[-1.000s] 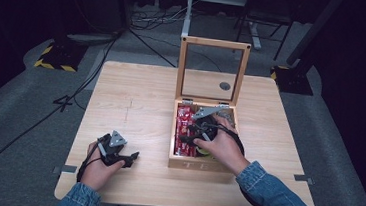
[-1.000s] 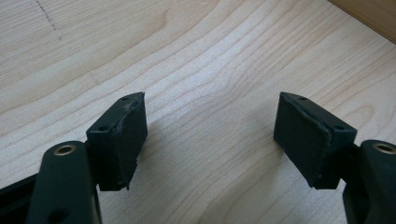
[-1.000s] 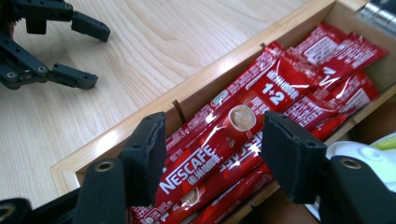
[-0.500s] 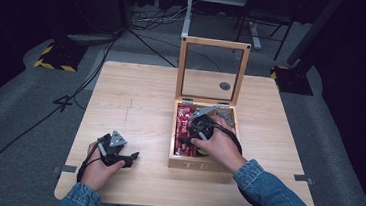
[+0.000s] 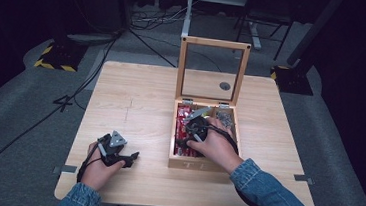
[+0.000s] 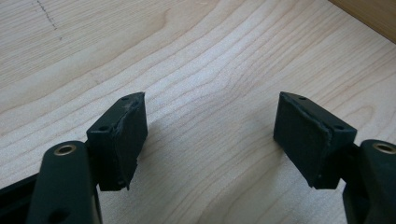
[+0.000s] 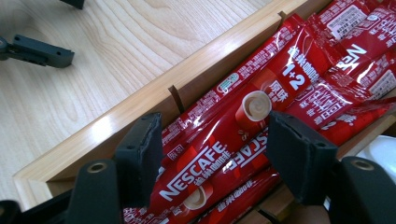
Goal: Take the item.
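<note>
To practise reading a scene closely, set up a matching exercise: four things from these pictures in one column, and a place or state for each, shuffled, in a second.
1. left gripper
2. right gripper
3. glass lid
4. red coffee sachets

a. standing upright, open
b. lying packed in the wooden box
c. open over bare table
d. jaws open astride a sachet

Pairs: 1-c, 2-d, 3-a, 4-b
</note>
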Demonstrator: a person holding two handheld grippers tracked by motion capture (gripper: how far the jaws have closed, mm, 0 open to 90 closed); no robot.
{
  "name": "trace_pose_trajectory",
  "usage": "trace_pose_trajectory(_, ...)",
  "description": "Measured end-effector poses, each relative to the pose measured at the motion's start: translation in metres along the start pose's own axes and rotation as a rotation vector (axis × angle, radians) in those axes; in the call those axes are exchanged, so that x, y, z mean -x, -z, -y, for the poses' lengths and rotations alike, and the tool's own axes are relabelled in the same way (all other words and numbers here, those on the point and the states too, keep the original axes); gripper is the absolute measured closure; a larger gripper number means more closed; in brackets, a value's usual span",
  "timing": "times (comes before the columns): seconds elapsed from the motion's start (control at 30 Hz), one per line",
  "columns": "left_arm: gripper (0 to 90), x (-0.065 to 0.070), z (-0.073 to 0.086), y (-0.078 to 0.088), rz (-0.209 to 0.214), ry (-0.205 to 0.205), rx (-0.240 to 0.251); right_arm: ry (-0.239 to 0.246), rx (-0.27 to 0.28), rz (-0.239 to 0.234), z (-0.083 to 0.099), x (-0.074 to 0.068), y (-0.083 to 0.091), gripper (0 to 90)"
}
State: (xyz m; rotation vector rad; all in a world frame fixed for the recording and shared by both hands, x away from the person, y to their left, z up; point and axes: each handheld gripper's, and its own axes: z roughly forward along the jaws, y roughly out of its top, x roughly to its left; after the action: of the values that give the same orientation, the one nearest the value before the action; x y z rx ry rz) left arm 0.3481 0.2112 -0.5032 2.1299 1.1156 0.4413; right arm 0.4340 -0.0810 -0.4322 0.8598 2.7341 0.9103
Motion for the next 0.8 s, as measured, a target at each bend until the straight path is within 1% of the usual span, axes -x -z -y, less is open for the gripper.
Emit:
trace_pose_trajectory(0.03,26.2,0.0,0.0,0.0,0.0,0.0,0.0,0.0,0.0,0.0,0.0,0.0,0.0,36.7)
trace_pose_trajectory(0.07,26.2,0.0001,0.0,0.0,0.0,0.0,0.0,0.005,-0.008,0.019,-0.0002,-0.0009,0.0,42.6)
trace_pose_trajectory(0.1,26.2,0.0001,0.0,0.0,0.0,0.0,0.0,0.014,-0.01,0.031,-0.0001,-0.0004,0.0005,45.2)
trace_pose_trajectory(0.17,26.2,0.0001,0.0,0.0,-0.001,0.0,0.0,0.003,-0.011,0.029,0.0,0.0015,0.0014,50.6)
trace_pose_trajectory(0.3,26.2,0.0001,0.0,0.0,0.0,0.0,0.0,-0.023,-0.04,0.031,-0.0003,0.0023,0.0045,64.0)
trace_pose_trajectory(0.37,26.2,0.0001,0.0,0.0,0.0,0.0,0.0,-0.038,-0.049,0.022,-0.0004,0.0023,0.0058,69.4)
trace_pose_trajectory(0.53,26.2,0.0002,0.0,0.0,-0.001,0.001,0.0,-0.08,-0.049,0.009,0.0003,0.0011,0.0069,78.0)
trace_pose_trajectory(0.67,26.2,0.0002,0.0,0.0,-0.001,0.0,0.0,-0.065,-0.055,-0.002,-0.0013,-0.0007,0.0077,80.9)
trace_pose_trajectory(0.8,26.2,0.0002,0.0,0.0,-0.001,0.0,0.0,-0.071,-0.046,-0.005,-0.002,-0.003,0.0085,82.4)
